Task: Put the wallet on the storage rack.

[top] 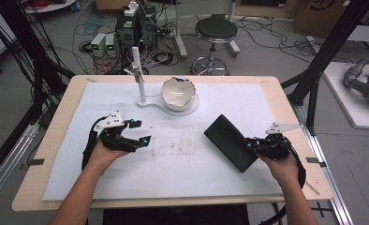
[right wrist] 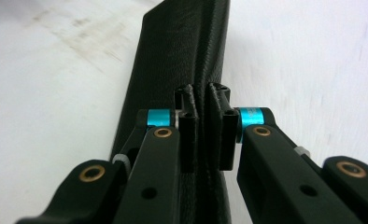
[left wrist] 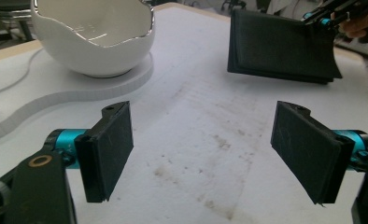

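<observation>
Here, left gripper point(top: 139, 132) low over white mat point(top: 182, 154), jaws apart, right gripper point(top: 251, 143) clamped on black folded cloth point(top: 229, 140)

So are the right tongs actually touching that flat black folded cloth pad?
Touching. In the right gripper view the right tongs are shut on the flat black folded cloth pad's edge, both jaws pressed against it.

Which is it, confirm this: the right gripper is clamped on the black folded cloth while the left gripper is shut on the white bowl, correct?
Not quite. The left gripper is open and holds nothing, as the left gripper view shows; the white bowl stands apart. The right gripper is clamped on the black folded cloth.
</observation>
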Tool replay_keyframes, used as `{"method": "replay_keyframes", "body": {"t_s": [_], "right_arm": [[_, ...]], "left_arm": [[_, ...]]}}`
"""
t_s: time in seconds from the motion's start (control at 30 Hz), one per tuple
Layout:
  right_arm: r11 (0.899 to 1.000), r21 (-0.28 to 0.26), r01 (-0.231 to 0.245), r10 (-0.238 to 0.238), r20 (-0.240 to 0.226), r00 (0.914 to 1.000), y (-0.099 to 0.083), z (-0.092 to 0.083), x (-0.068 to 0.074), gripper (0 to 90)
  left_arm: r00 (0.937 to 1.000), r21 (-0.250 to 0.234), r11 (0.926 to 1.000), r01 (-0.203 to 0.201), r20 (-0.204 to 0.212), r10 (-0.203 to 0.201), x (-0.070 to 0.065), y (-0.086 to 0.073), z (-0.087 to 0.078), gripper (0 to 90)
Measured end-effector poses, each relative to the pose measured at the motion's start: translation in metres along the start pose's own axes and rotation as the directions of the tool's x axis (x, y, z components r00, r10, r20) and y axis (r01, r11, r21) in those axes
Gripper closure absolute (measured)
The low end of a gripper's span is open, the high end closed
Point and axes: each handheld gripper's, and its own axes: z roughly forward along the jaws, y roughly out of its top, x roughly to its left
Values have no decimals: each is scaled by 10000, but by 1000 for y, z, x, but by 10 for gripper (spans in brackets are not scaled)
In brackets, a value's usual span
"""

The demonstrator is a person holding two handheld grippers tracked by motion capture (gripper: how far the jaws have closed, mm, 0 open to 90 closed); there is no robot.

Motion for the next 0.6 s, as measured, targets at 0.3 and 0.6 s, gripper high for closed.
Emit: {"method": "replay_keyframes", "body": {"t_s": [0.3, 0.6], "right_arm": [[9462, -1208, 3002, -3072, -443, 9506, 33, -9, 45, 844], [8827, -1622, 4411, -4623, -1310, 8770, 48, 7, 81, 843]], "left_arm": [[9905, -230, 9997, 40, 1376, -8, -13, 13, 5, 199], [9742, 145, 9998, -153, 2252, 117, -29, 17, 22, 204]]}}
